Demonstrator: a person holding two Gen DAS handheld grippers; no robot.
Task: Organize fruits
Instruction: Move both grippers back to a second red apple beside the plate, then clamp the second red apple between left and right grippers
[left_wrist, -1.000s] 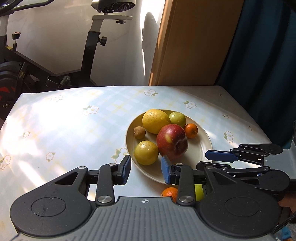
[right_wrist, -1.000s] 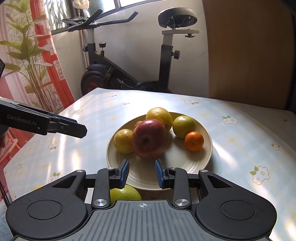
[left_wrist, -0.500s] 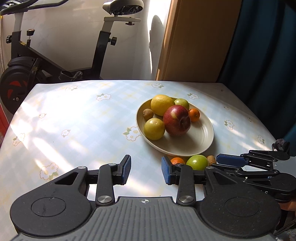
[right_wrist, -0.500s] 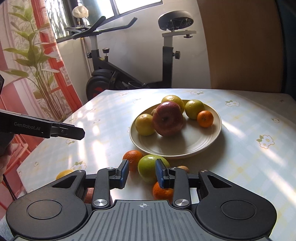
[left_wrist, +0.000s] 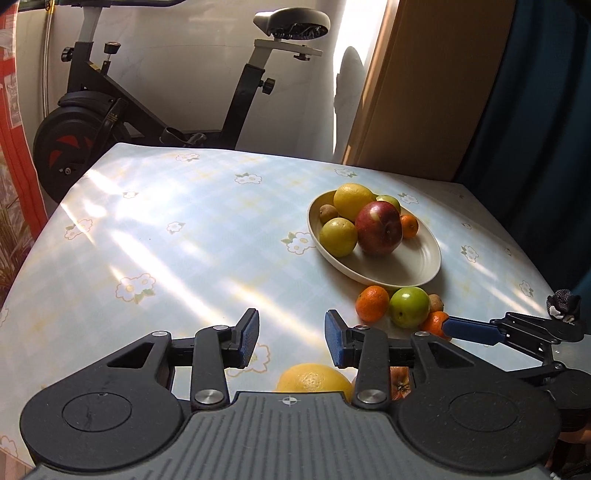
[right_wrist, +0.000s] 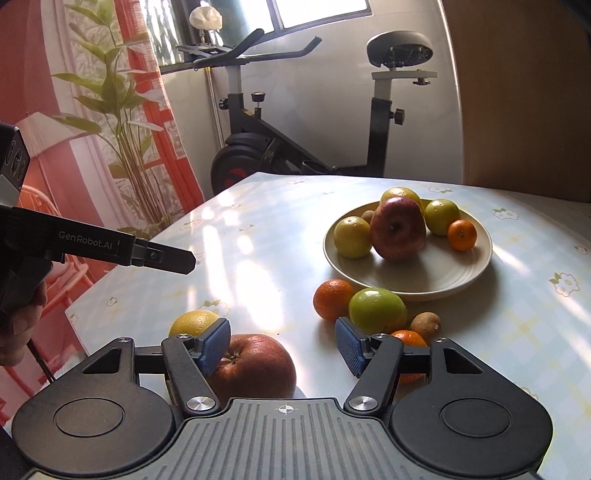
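Fruit half sorted: six pieces sit in the plate (right_wrist: 476, 275), six wait loose by the tongs. Right tongs (right_wrist: 282, 345) just widened over the apple (right_wrist: 255, 365); left tongs (left_wrist: 291, 338) half-open, empty.

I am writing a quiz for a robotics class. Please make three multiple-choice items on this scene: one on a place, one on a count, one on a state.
1. Relative to the plate, the loose green apple lies:
A. on it
B. on the table, just before it
C. behind it

2. Small orange fruits on the plate:
A. one
B. three
C. none

3. The right gripper is:
A. open
B. shut on a kiwi
C. shut and empty

Answers:
1 B, it rests on the cloth at the plate's near rim.
2 A, a single tangerine lies there.
3 A, its jaws have just been opening and stand apart. The red apple lies low between them, unclamped.
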